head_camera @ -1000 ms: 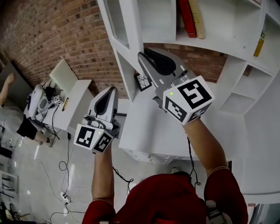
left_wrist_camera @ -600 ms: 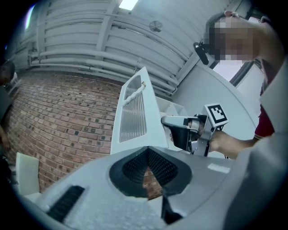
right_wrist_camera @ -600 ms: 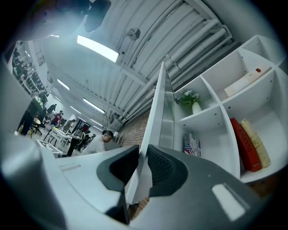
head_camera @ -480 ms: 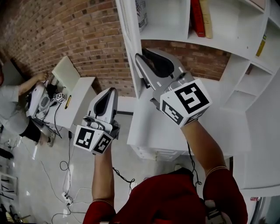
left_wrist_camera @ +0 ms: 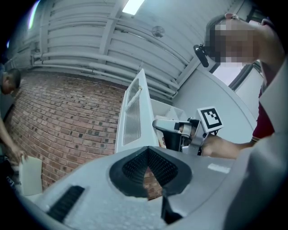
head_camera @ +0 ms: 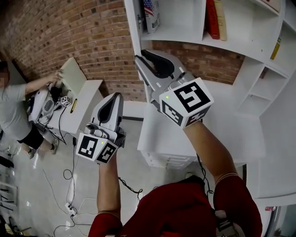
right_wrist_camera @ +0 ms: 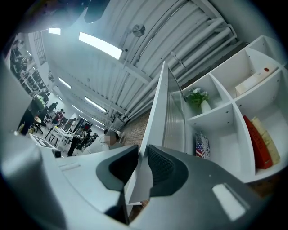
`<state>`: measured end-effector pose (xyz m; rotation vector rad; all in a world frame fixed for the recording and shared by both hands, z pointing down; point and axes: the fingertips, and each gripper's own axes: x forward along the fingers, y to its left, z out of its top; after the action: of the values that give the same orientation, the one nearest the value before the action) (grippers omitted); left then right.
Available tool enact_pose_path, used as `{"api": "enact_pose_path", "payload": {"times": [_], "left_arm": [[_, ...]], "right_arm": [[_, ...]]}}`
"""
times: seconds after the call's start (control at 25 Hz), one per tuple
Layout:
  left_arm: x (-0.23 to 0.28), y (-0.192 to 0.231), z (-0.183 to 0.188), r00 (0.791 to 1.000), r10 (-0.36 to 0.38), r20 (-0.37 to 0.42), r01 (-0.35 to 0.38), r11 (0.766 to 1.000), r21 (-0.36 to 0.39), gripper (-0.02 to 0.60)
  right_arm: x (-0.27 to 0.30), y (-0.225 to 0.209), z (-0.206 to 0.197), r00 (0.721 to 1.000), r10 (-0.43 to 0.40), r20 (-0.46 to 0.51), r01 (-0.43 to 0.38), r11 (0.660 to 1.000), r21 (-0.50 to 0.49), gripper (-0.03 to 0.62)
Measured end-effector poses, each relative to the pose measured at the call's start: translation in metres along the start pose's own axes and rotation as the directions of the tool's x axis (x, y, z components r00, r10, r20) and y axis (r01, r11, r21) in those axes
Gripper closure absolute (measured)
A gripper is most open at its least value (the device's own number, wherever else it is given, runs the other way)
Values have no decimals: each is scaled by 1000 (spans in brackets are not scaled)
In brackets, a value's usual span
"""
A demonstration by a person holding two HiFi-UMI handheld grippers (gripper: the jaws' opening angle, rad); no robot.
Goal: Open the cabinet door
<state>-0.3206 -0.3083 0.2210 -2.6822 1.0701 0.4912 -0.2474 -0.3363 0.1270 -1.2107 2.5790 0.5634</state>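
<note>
The white cabinet door [head_camera: 133, 41] stands swung out from the shelf unit, edge-on in the head view. My right gripper [head_camera: 142, 65] holds it at its lower edge. In the right gripper view the door's edge [right_wrist_camera: 157, 112] runs between the pads of that gripper [right_wrist_camera: 143, 157], which sit against both faces. Its jaws have just been opening slightly, with the door still between them. My left gripper [head_camera: 117, 95] hangs to the left of the door, shut and empty. In the left gripper view its tips [left_wrist_camera: 147, 155] meet below the door [left_wrist_camera: 132, 117], with the right gripper [left_wrist_camera: 158, 125] at the door's edge.
Open shelves behind the door hold books [head_camera: 215, 18] and a flag-printed box [head_camera: 150, 14]. A low white cabinet [head_camera: 175, 139] stands under my right arm. A person [head_camera: 18, 111] works at a white desk [head_camera: 81, 106] to the left. Cables [head_camera: 69, 185] lie on the floor.
The door has swung further open to the left, uncovering more of the shelf. Both grippers moved left with it. The person at the desk has come further into view.
</note>
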Motion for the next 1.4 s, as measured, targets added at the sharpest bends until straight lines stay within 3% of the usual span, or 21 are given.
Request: {"api": "enact_pose_path", "payload": {"times": [0.48,0.68,1.4], "left_arm": [[-18,9,7,1000,14,-18,-14,1000,21,581],[-21,7,7,1000,8,-20,-8,1000,15,581],[0,-29,7,999,-49,1,49,999,-19,581]], "right_arm": [[42,34,-13,996,83,-47,-83,997,-9,490],[47,32,-28,994,74,-76,-74,997,5,520],[-45,11,-32,996,78,-49,-79,997,-9,571]]}}
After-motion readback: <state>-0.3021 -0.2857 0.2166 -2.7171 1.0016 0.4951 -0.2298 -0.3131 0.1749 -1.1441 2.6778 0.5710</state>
